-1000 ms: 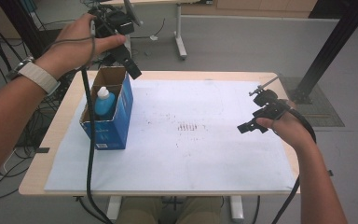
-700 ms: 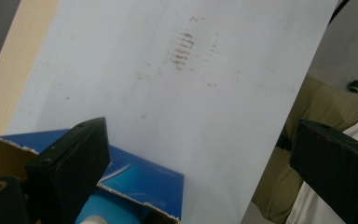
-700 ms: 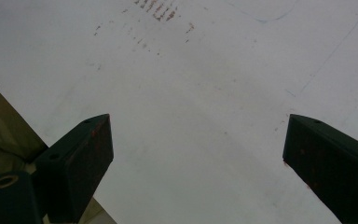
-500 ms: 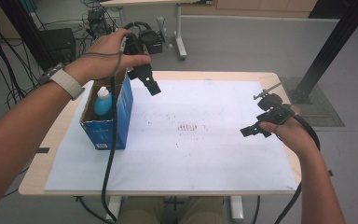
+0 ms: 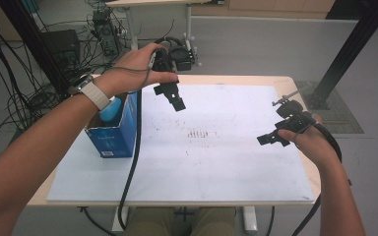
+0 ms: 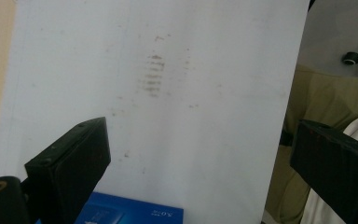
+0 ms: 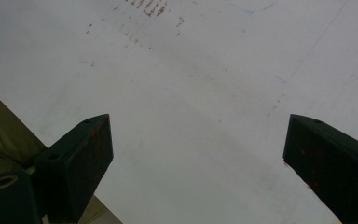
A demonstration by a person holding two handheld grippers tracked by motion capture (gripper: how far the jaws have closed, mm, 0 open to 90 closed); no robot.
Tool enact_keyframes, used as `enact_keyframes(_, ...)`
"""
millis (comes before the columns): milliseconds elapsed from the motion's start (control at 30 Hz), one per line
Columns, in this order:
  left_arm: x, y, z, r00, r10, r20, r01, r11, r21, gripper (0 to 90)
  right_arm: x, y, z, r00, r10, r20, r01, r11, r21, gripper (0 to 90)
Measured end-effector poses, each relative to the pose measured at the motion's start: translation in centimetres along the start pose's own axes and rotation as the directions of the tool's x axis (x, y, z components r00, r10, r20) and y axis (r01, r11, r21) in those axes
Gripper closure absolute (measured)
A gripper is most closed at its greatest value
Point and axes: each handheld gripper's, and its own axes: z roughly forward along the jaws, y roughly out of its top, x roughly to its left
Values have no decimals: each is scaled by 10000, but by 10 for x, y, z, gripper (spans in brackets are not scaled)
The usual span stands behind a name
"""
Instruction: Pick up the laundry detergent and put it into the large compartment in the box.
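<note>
Left gripper hovers beside blue box — empty.

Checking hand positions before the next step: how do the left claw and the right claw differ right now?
The left claw is raised beside the blue box, near the far left of the white board; the right claw sits lower, over the board's right side. The left claw's camera sees the box; the right claw's sees bare, smudged board. Both are open and hold nothing.
</note>
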Motion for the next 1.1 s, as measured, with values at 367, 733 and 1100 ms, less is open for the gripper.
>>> enact_keyframes(367, -3, 4, 16, 9998, 220, -22, -220, 9996, 201, 55, 1, 2, 1, 9999, 107, 76, -106, 9999, -29, 81)
enact_keyframes(733, -1, -4, 28, 9997, 221, -71, -219, 9994, 282, 56, -1, 5, 9, 9999, 94, 45, -94, 10000, -7, 81)
enact_keyframes(1100, 2, -4, 32, 9997, 252, 21, -252, 9993, 264, 56, -2, 4, 9, 9999, 164, 49, -164, 9999, 50, 81)
